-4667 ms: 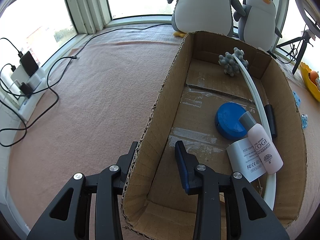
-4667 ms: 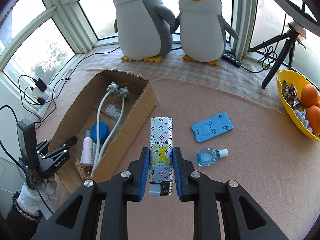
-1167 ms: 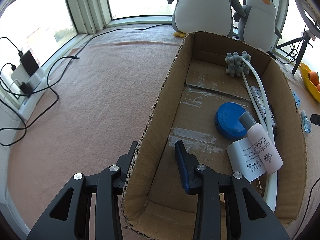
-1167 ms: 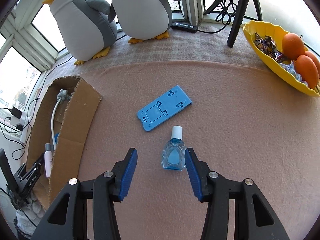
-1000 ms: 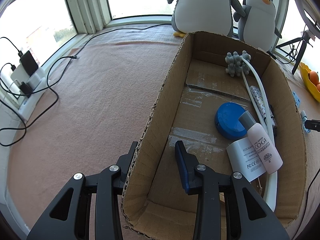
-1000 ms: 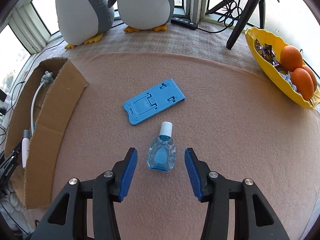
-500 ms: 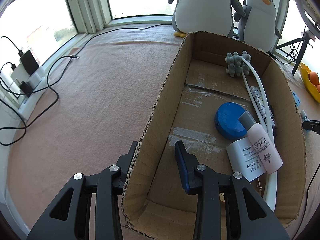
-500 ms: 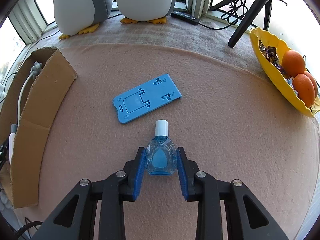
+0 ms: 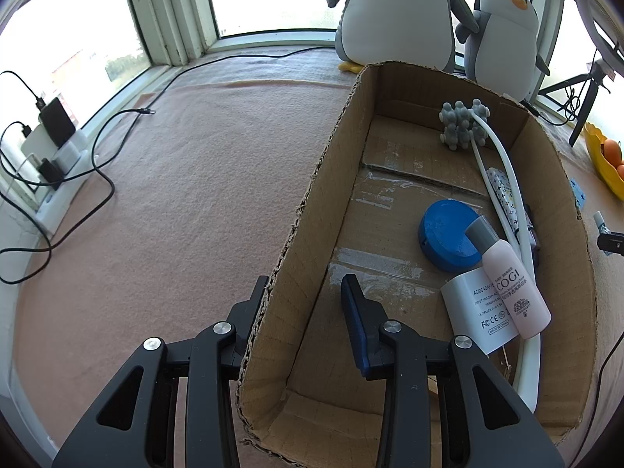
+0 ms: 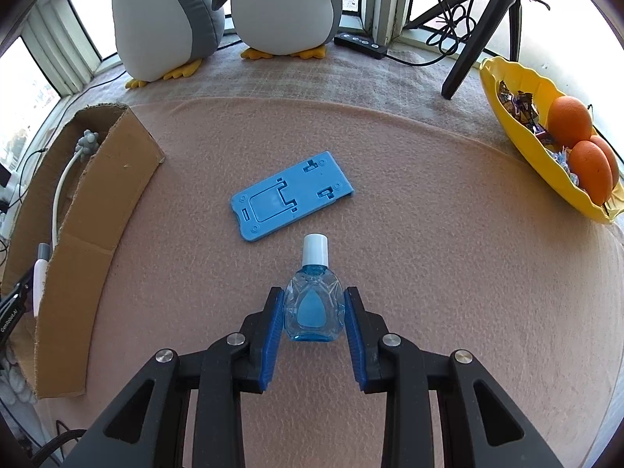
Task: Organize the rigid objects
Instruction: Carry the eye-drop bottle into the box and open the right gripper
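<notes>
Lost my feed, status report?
Left gripper clamped on box wall. Right gripper shut on blue bottle, lying on mat. Phone stand ahead, apart.

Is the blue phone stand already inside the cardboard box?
No, the blue phone stand lies flat on the pink mat, outside the cardboard box.

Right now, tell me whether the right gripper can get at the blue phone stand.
Probably not yet: the right gripper is shut on the small bottle. The phone stand lies flat just beyond on the blanket, nothing on it.
</notes>
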A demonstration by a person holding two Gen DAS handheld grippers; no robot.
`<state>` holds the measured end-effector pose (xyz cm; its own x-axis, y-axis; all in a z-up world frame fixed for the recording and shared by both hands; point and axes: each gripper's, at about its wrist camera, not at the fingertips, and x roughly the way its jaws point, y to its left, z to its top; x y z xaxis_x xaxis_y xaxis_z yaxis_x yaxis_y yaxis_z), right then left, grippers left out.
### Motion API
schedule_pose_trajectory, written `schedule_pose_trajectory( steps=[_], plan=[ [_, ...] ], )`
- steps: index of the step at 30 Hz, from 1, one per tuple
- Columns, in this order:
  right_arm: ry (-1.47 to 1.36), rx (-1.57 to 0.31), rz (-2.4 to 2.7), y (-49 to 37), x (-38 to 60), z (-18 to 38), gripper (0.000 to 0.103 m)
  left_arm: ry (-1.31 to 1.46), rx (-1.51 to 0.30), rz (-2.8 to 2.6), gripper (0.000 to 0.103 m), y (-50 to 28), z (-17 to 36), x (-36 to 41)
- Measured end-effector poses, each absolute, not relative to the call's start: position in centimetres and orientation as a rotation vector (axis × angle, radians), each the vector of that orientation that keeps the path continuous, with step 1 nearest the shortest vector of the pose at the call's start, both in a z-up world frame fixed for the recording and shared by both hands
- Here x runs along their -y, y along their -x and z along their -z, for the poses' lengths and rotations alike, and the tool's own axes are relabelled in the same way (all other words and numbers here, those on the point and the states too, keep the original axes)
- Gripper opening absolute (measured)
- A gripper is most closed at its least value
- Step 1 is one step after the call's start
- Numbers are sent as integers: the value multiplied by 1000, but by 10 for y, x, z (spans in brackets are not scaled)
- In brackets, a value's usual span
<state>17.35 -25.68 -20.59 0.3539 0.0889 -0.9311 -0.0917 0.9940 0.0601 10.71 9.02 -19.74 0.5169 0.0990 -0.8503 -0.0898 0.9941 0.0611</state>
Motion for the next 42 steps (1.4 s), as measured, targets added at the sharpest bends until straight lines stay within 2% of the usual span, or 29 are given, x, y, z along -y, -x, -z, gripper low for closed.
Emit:
schedule_pose_trajectory(
  steps=[10, 20, 30, 42],
  plan=[
    [18, -1123, -197, -171, 225, 169, 28, -10, -1021, -113, 35, -107, 197, -90],
    [64, -1050, -367, -173, 146, 136, 28, -10, -1022, -113, 35, -107, 197, -91],
    [132, -1031, -471, -177, 77, 137, 28, -5, -1021, -110, 35, -107, 198, -91],
    [139, -1057, -509, -182, 53, 150, 28, -5, -1022, -110, 35, -107, 198, -92]
  ],
)
